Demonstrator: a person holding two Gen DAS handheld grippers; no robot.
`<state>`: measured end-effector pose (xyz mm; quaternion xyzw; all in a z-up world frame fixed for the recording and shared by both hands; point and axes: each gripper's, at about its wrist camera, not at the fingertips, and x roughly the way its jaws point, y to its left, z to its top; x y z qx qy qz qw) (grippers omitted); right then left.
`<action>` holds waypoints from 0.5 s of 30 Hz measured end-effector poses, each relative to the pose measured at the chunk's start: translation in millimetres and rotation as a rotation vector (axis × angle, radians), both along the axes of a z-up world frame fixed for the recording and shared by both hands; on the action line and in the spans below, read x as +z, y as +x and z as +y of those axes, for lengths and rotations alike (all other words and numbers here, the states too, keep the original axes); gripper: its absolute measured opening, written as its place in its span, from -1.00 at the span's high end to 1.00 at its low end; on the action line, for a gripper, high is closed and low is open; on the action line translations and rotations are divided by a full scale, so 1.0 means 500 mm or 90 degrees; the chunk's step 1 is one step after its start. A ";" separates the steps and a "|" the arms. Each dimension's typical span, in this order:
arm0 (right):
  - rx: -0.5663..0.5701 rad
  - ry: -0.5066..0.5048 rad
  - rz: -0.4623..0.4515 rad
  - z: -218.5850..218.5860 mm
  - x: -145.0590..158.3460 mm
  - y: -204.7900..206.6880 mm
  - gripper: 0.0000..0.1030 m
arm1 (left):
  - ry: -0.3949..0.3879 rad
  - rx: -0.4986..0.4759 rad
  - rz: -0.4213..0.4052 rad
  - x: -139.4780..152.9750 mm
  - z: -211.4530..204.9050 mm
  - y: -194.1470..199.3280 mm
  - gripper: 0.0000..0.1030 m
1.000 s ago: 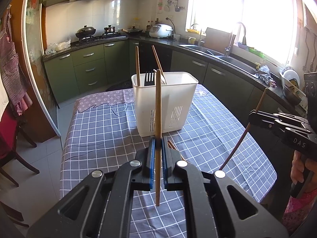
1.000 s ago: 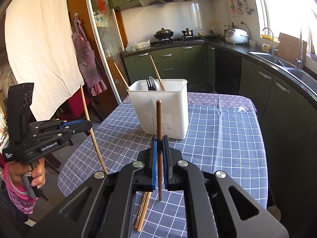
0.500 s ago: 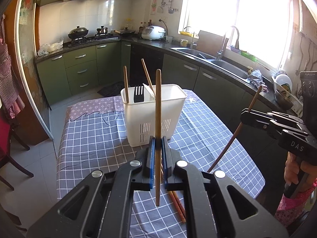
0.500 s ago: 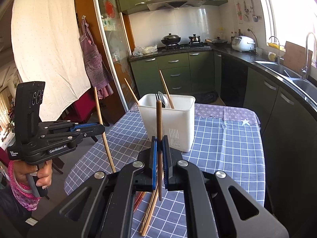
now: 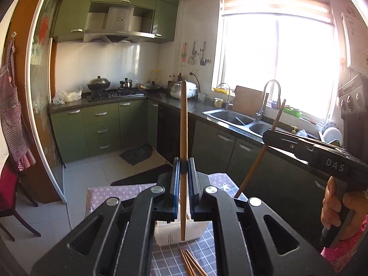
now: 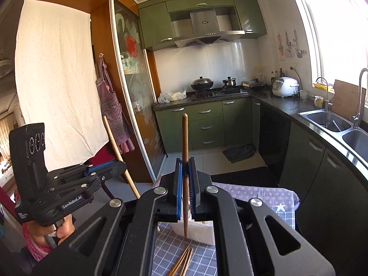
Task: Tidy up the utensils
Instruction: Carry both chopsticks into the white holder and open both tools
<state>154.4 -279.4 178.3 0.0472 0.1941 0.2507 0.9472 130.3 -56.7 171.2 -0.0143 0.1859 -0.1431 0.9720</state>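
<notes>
My left gripper is shut on a wooden chopstick that stands upright, held high above the table. Below it a white utensil holder shows only in part behind the gripper body. Several loose chopsticks lie on the checked tablecloth. My right gripper is shut on a second upright chopstick, above the same holder and loose chopsticks. Each gripper shows in the other's view: the right one and the left one, each with its slanted stick.
Green kitchen cabinets and a dark counter with a stove run along the back. A double sink sits under the window on the right. A red chair stands on the left. A hand holds the right gripper's handle.
Both grippers have risen a good way with their chopsticks still clamped. The holder and table have dropped to the bottom of both views, and the holder is now mostly hidden behind the jaws.
</notes>
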 end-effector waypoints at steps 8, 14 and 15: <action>-0.029 -0.026 0.046 0.027 -0.069 0.130 0.88 | 0.005 0.044 0.012 -0.046 -0.017 0.108 0.87; -0.032 -0.062 0.104 0.049 -0.185 0.175 0.88 | 0.020 0.048 0.070 -0.128 -0.027 0.156 0.87; -0.031 -0.067 0.109 0.053 -0.197 0.178 0.88 | 0.022 0.048 0.075 -0.139 -0.026 0.156 0.87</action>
